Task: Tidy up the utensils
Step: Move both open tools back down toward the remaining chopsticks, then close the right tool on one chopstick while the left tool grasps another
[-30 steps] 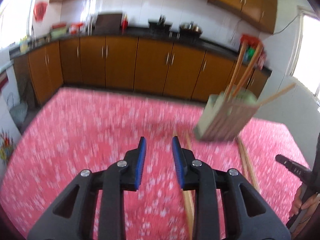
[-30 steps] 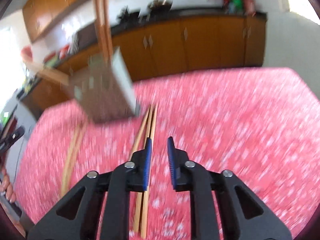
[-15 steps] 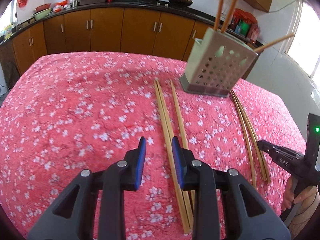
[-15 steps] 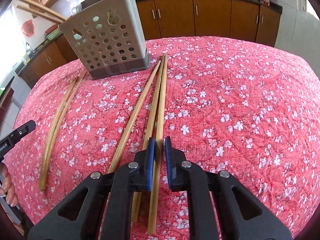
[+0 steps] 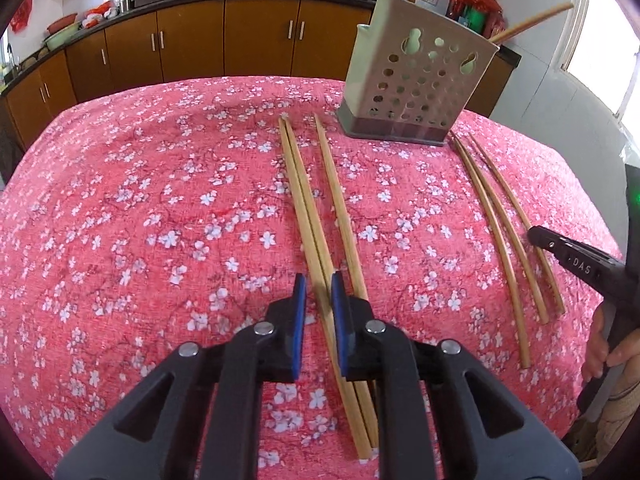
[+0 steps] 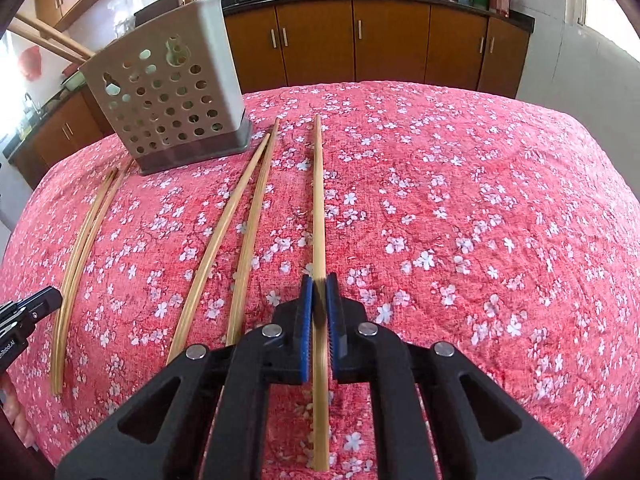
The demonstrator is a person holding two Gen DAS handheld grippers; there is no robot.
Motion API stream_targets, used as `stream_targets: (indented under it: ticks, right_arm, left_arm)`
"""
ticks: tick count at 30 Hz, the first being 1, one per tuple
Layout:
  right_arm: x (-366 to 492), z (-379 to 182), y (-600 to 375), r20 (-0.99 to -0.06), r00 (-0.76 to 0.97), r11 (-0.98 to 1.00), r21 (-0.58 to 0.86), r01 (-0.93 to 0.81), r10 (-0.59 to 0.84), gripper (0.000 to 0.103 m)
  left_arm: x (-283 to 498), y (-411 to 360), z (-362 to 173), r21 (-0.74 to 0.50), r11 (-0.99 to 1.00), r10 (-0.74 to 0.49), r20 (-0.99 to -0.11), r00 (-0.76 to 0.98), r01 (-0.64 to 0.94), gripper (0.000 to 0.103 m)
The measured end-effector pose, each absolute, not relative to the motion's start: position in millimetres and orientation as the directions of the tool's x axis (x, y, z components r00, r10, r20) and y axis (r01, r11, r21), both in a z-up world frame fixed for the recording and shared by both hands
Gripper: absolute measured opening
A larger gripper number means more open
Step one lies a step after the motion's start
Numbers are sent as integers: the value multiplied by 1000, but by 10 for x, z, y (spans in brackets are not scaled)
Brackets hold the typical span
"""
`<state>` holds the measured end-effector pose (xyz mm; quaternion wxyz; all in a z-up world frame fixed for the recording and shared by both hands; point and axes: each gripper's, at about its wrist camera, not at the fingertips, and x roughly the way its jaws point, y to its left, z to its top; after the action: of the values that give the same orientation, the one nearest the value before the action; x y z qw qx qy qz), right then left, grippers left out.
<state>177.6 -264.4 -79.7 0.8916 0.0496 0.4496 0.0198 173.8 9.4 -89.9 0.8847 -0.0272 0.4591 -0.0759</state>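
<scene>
A grey perforated utensil holder [image 5: 416, 76] stands at the far side of the table with chopsticks sticking out; it also shows in the right wrist view [image 6: 172, 100]. Several wooden chopsticks lie on the red floral cloth. My left gripper [image 5: 318, 292] is open, its blue pads straddling a pair of chopsticks [image 5: 306, 204], with a third chopstick [image 5: 340, 208] just to the right. My right gripper [image 6: 319, 292] is shut on a single chopstick [image 6: 318, 200] that points toward the holder. Two more chopsticks [image 6: 240, 224] lie to its left.
A thin curved pair of chopsticks [image 5: 500, 224] lies on the right of the left wrist view, also seen at the left of the right wrist view [image 6: 80, 248]. Brown kitchen cabinets [image 6: 360, 40] stand behind the table. The table edge curves away on all sides.
Both grippers came down toward the table. The right gripper closed on one chopstick and shifted it to the right, apart from the others. The left gripper narrowed around the chopstick pair.
</scene>
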Motion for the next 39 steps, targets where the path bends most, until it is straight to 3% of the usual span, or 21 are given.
stream_targets:
  ticks: [9, 16, 22, 39]
  right_arm:
    - [1556, -747, -2627, -794, 602, 995, 94, -14, 83, 8]
    - [1488, -716, -2695, -784, 618, 997, 80, -2, 64, 8]
    - [1601, -721, -2876, -776, 628, 991, 117, 60, 53, 8]
    - [1728, -784, -2864, -772, 634, 992, 112, 55, 52, 8]
  left_arm:
    - [1696, 25, -942, -57, 991, -114, -819, 562, 117, 15]
    - [1942, 237, -932, -29, 998, -54, -816, 576, 51, 8]
    - [2219, 550, -924, -56, 998, -29, -807, 590, -28, 9]
    - [2210, 586, -923, -59, 998, -30, -785, 619, -26, 11]
